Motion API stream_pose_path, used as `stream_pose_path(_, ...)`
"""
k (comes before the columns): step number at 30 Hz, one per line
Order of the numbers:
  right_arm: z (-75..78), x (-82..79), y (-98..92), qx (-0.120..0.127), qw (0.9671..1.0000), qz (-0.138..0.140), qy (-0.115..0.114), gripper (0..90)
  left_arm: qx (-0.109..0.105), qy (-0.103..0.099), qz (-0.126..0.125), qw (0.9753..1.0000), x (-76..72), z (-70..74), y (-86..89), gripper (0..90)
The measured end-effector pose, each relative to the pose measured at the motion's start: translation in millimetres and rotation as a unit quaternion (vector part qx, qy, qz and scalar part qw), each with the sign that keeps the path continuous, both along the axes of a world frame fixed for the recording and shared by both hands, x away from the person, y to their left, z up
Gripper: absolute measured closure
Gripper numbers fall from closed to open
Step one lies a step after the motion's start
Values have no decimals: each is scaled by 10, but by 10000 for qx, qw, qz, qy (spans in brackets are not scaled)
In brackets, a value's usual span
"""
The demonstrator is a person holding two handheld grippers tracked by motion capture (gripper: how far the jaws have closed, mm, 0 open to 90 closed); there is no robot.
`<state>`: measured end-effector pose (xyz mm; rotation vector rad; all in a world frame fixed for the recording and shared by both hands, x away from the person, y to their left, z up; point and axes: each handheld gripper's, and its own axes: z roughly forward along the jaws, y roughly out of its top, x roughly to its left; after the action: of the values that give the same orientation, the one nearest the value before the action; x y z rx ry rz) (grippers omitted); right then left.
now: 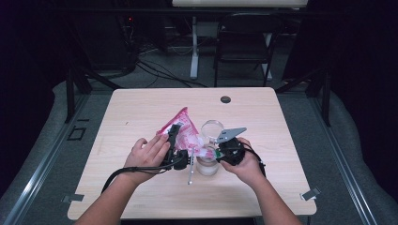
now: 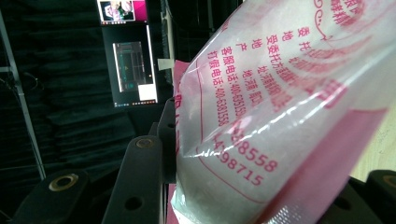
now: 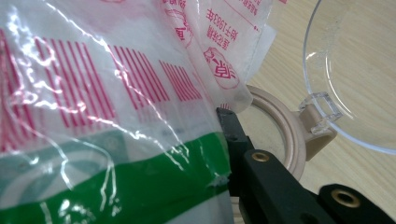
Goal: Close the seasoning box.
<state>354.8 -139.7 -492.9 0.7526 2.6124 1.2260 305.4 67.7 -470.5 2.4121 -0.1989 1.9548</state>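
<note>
A pink and white printed plastic bag (image 1: 187, 127) hangs tilted above the table, held from both sides. My left gripper (image 1: 174, 133) is shut on its left side; in the left gripper view the bag (image 2: 289, 107) bulges between the two black jaws. My right gripper (image 1: 217, 151) is shut on the bag's lower right corner, by the green band (image 3: 116, 186), and one of its fingertips (image 3: 229, 123) shows at the bag's edge. Just under that corner stands a clear jar (image 1: 207, 166) with a beige rim (image 3: 280, 126). Its clear hinged lid (image 1: 212, 127) (image 3: 355, 70) is swung open.
A thin metal utensil (image 1: 190, 172) lies on the wooden table (image 1: 141, 108) beside the jar. A dark grommet (image 1: 225, 99) sits near the far edge. Behind the table stands a black folding chair (image 1: 244, 42).
</note>
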Motion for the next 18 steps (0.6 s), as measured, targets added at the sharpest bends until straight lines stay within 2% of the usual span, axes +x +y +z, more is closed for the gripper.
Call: stream_pose_path(18, -6, -7, 24, 34, 10000, 46, 10, 900, 74, -90, -31, 9999, -6, 31, 12, 650)
